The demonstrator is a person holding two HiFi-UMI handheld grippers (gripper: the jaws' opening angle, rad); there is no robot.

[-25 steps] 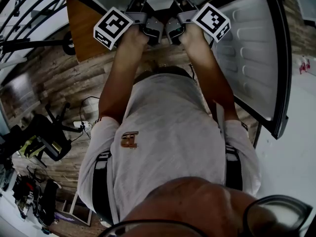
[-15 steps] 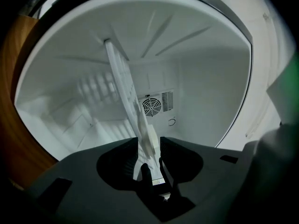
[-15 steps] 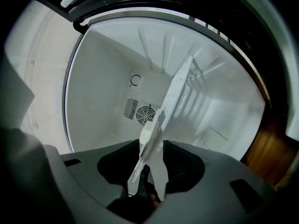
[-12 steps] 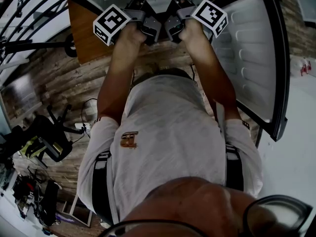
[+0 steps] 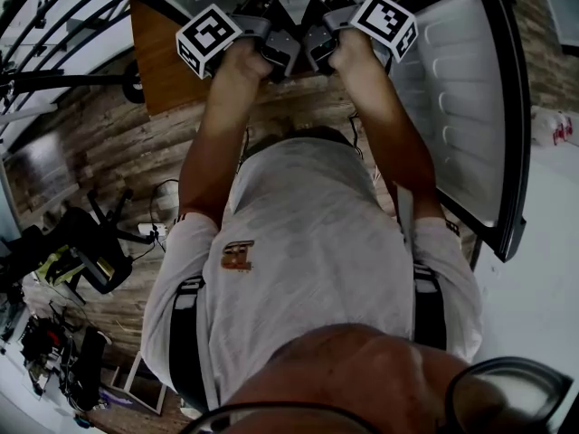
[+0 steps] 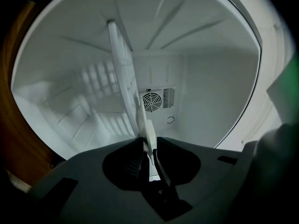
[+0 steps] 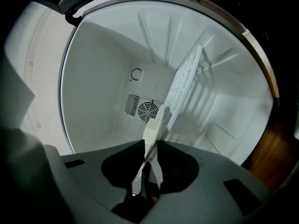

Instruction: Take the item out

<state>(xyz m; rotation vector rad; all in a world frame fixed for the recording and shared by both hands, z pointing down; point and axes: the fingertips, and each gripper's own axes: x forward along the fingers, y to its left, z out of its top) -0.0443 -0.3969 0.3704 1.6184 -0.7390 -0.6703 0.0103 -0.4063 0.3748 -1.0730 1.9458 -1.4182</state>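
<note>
Both the left gripper (image 6: pixel 148 143) and right gripper (image 7: pixel 150 143) are closing on the shelf (image 6: pixel 122 71) edge between their jaws.

**Person: clothing and wear**
- Upper garment: pale grey short-sleeved T-shirt (image 5: pixel 308 233), loose and softly creased.
- Chest marking: small brown-orange emblem (image 5: pixel 237 255), print too small to read.
- Sleeve hems (image 5: pixel 184 219): narrow dark trim band.
- Flanks: black straps (image 5: pixel 185 328), one on each side, with light buckle pieces near the top.
- Lower edge of the head view: dark curved rim (image 5: pixel 507 382), possibly eyeglasses.
</note>
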